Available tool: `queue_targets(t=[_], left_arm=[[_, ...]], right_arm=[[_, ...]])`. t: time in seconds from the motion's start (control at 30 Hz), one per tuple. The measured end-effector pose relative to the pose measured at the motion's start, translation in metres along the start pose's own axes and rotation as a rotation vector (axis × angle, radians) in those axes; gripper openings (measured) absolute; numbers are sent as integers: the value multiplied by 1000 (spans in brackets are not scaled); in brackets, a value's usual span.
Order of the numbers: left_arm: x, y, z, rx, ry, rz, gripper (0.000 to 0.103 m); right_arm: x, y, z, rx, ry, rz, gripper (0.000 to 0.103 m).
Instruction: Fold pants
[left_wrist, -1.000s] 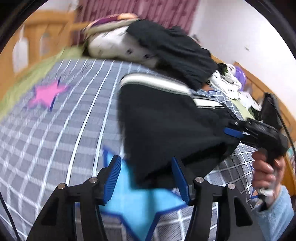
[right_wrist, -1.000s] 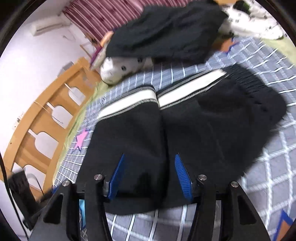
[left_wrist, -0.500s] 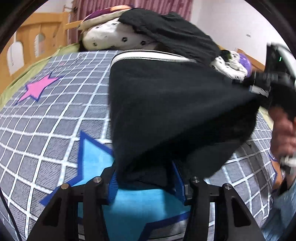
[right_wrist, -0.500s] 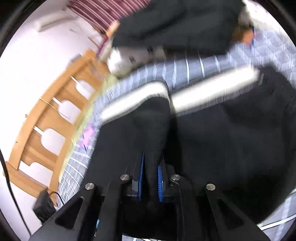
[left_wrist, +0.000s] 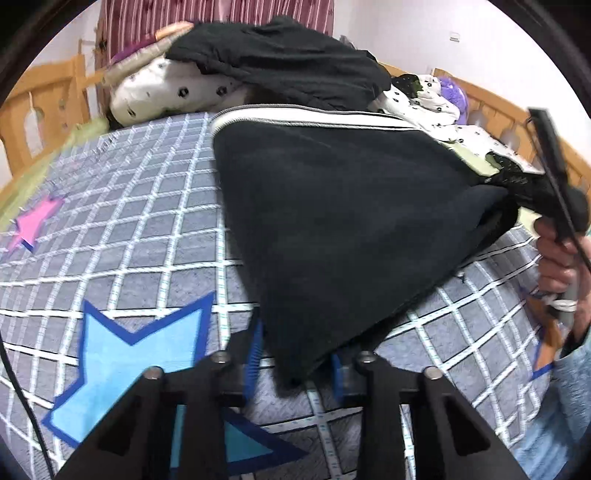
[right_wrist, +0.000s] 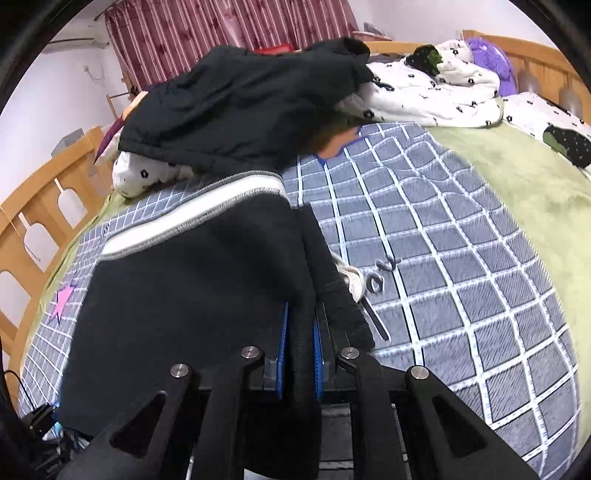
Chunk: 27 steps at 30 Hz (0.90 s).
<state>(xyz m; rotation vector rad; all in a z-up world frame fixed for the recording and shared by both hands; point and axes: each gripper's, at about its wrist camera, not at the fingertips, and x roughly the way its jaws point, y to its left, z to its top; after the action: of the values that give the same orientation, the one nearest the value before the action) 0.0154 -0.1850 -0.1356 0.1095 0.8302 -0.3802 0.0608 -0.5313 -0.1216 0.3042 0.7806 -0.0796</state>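
On the grey checked bedspread with its printed stars, the black fleece pants with a white-and-grey striped waistband lay near the middle of the bed, their far edge close to a heap of dark clothing and a white spotted quilt. Both near corners were pinched and drawn up, so the cloth tented between the two tongs while the waistband end rested flat on the cover.

The risk from there, as I judged it, was a slipped corner. The left gripper had only a narrow tip of fabric between its blue pads, and a pull toward the waistband could drag that tip free, letting the fold collapse into a bunch. Uneven lifting by the two hands could also skew the fold, so that the edges would land off the waistband line. The loose white drawstring trailing at the right edge might get tucked under crookedly.

The left gripper's jaws had just been closing and stood narrow, with the hanging corner of the pants between them; the pads appeared to press on it. The right gripper was nearly closed, its pads clamped on a thick ridge of black cloth. In the left view, the person's right hand gripped that tool's handle at the right edge.
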Motion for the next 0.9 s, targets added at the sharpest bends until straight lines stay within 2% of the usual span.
queue_targets(t=[0.07, 0.17, 0.27, 0.4, 0.43, 0.47, 0.5, 0.53, 0.67, 0.7, 0.8, 0.9], left_arm=[[4, 6, -7, -4, 32, 1, 21], [2, 18, -7, -76, 55, -63, 21], [-1, 27, -4, -130, 104, -117, 21], [-23, 39, -11, -108, 117, -156, 23], [-29, 41, -14, -106, 114, -151, 24], [-39, 47, -18, -122, 96, -147, 26], [-43, 52, -18, -146, 81, -150, 32], [-44, 59, -15, -174, 71, -154, 42], [-31, 78, 19, -240, 54, -165, 48], [-23, 81, 31, -255, 51, -174, 56], [11, 90, 58, -308, 80, -232, 58], [48, 91, 76, -336, 115, -277, 58]], right_arm=[[-11, 1, -3, -18, -42, -12, 9], [4, -10, -9, 34, 14, -43, 8], [3, -3, -6, 5, 7, -82, 9], [-12, 4, 0, -34, 17, -107, 15], [-19, 4, 5, -48, 8, -96, 21], [-23, 7, 11, -72, -1, -84, 36], [-25, 12, 19, -102, -8, -74, 56], [-25, 17, 27, -125, -12, -68, 62], [-8, 28, 59, -193, 20, -49, 63], [-1, 29, 66, -201, 34, -36, 63], [24, 23, 76, -197, 84, -19, 63], [56, 9, 76, -186, 176, -3, 63]])
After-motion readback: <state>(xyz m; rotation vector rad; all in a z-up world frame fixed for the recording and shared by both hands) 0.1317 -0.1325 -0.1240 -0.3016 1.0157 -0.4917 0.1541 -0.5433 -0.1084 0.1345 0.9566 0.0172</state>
